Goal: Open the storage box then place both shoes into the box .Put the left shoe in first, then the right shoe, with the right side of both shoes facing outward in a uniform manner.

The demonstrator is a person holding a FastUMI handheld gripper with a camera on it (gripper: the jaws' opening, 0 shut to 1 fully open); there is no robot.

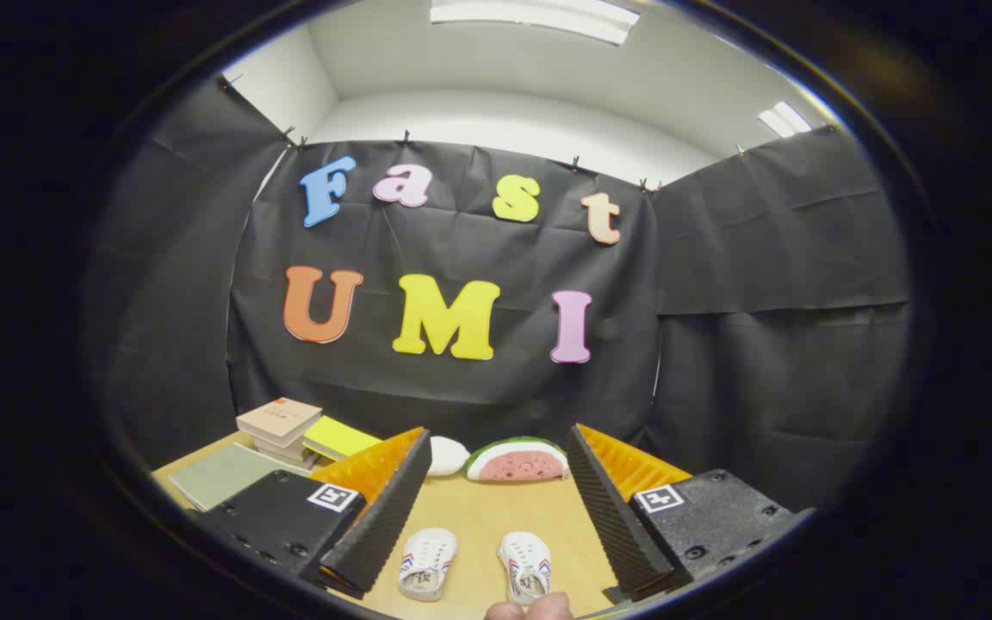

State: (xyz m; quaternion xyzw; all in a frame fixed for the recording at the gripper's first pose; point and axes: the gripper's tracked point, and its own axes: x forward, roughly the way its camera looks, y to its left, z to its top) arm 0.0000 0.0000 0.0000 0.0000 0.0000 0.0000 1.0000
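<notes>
Two shoes (477, 564) lie between the level, wide-spread tongs (496, 508).

Smooth matt wooden table (479, 517), ribbed gripper (496, 504) pads, white cloth-like shoes (427, 561), paper books (279, 422).

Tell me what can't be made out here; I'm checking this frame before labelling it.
- Storage box: its place and lid state cannot be told.
- Stack of books: covers too small to read.
- White object: partly behind a finger of the open gripper, unidentifiable.
- Right-hand shoe: near end hidden by a fingertip.
- Left-hand shoe: which foot is unclear.
</notes>
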